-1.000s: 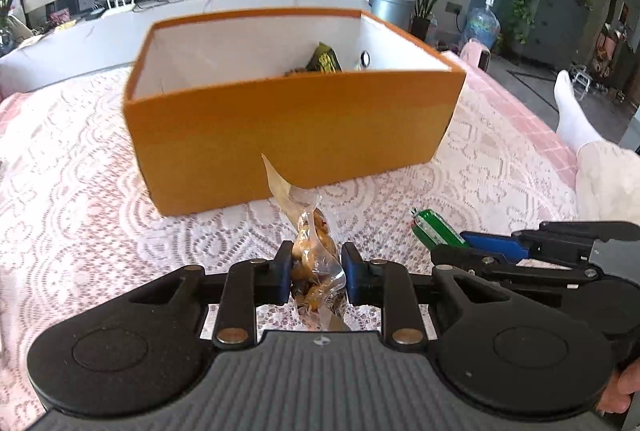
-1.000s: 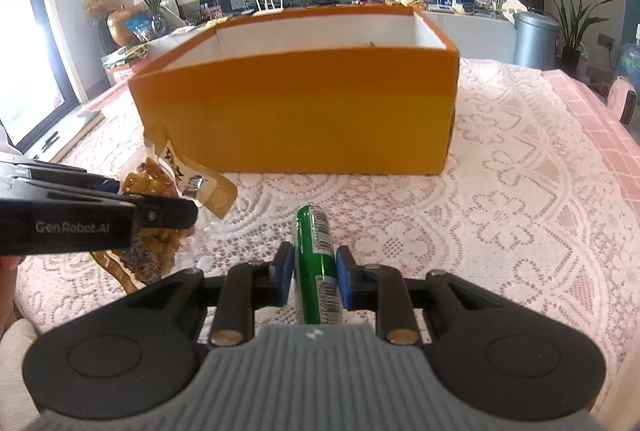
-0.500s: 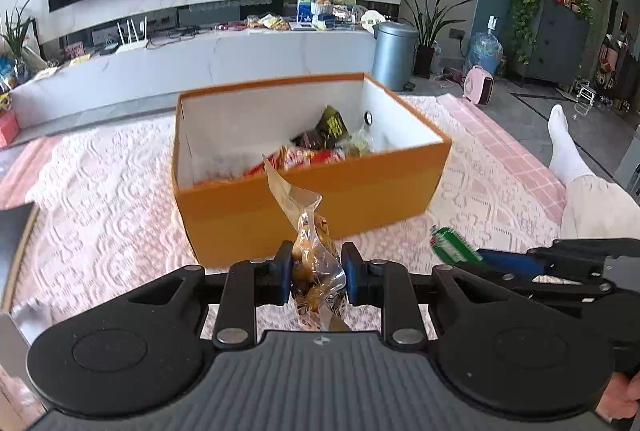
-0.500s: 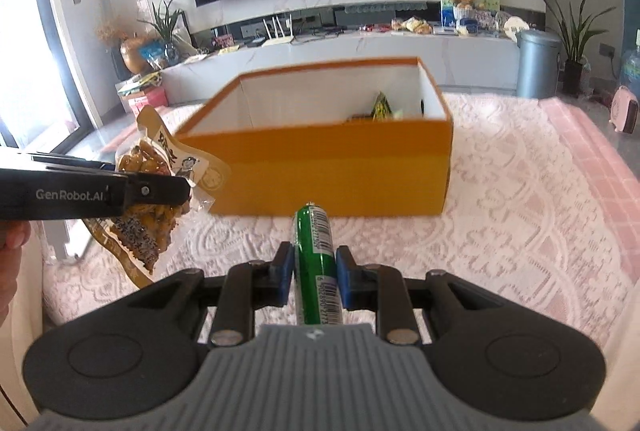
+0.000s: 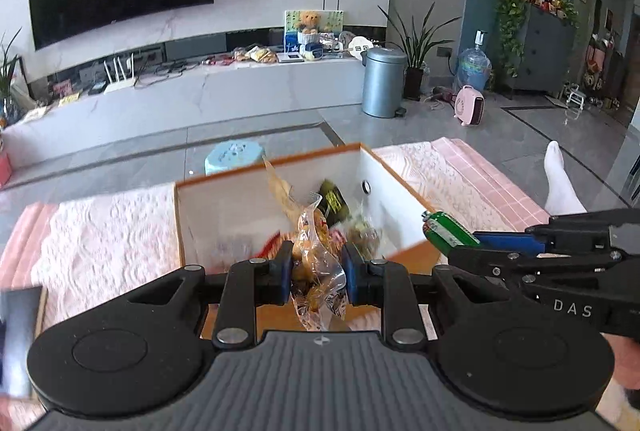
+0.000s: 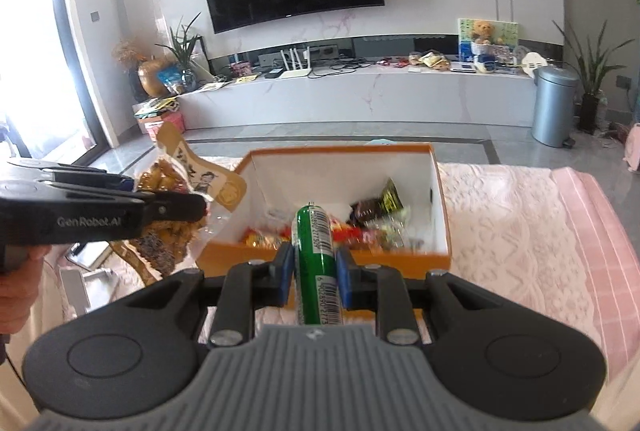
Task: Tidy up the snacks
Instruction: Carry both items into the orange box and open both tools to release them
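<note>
Left gripper [image 5: 316, 267] clenched on clear snack bag [image 5: 316, 251]. Right gripper [image 6: 314, 271] clenched on green tube [image 6: 316, 263]. Orange box [image 6: 320, 259] just ahead of both, below fingertips, holding assorted snacks [image 6: 360, 227].

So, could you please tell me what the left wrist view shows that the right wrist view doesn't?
Only the left wrist view shows the left gripper head-on, shut on the clear snack bag, plus a white-socked foot. Only the right wrist view shows the right gripper head-on, shut on the green tube with its barcode, and a window at far left. Both show the orange box with snacks inside, the TV and the grey bin.
</note>
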`<state>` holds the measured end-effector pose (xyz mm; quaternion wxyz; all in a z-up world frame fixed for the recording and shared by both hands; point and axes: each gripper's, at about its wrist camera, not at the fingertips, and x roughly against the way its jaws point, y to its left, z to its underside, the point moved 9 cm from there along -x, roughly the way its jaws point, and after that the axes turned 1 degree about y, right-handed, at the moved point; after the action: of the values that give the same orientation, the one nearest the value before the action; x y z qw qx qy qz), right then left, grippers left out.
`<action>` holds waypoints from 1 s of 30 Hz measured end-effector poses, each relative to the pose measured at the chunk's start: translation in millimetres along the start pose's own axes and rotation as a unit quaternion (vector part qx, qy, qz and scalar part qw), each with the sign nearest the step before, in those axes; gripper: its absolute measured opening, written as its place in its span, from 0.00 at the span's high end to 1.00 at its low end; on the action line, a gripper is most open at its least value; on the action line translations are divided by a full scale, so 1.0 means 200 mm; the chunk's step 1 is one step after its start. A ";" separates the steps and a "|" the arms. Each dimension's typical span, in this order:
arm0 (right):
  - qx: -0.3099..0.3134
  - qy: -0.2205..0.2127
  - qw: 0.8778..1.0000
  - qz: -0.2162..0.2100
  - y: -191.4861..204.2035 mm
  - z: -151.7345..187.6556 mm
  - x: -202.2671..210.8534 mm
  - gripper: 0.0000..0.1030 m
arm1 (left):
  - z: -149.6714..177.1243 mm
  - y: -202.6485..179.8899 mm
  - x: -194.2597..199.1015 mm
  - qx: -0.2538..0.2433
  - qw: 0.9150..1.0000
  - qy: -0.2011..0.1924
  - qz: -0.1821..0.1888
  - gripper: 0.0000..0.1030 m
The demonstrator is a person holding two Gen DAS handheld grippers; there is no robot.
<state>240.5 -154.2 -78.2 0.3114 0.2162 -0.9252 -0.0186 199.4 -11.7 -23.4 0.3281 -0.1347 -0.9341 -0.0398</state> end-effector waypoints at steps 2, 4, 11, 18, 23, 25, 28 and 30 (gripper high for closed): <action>0.002 0.006 1.000 -0.003 0.00 -0.09 -0.04 0.81 | -0.05 0.01 -0.03 -0.008 1.000 -0.002 -0.003 0.73; 0.006 0.009 1.000 -0.005 -0.01 -0.16 -0.08 0.81 | -0.10 0.02 -0.07 -0.015 1.000 -0.001 -0.005 0.73; 0.034 0.031 0.999 0.004 -0.03 -0.34 -0.29 0.81 | -0.19 0.07 -0.25 -0.034 0.999 0.017 -0.012 0.73; 0.047 0.080 0.996 0.009 -0.09 -0.37 -0.59 0.81 | -0.15 0.14 -0.53 -0.034 0.997 0.069 -0.006 0.73; 0.032 0.140 0.990 0.006 -0.17 -0.31 -0.83 0.81 | -0.08 0.19 -0.74 -0.024 0.993 0.114 -0.004 0.73; 0.029 0.165 0.986 0.008 -0.19 -0.26 -0.93 0.81 | -0.05 0.21 -0.81 -0.020 0.991 0.129 -0.003 0.73; 0.032 0.195 0.980 0.013 -0.21 -0.21 -1.05 0.81 | 0.01 0.25 -0.90 -0.031 0.988 0.149 -0.015 0.73; 0.032 0.208 0.977 0.015 -0.23 -0.19 -1.11 0.81 | 0.03 0.27 -0.94 -0.031 0.986 0.163 -0.018 0.73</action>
<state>438.6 -100.1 -181.3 0.4905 0.2111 -0.8433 0.0614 350.7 -1.2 -145.8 0.4712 -0.1198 -0.8685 -0.0964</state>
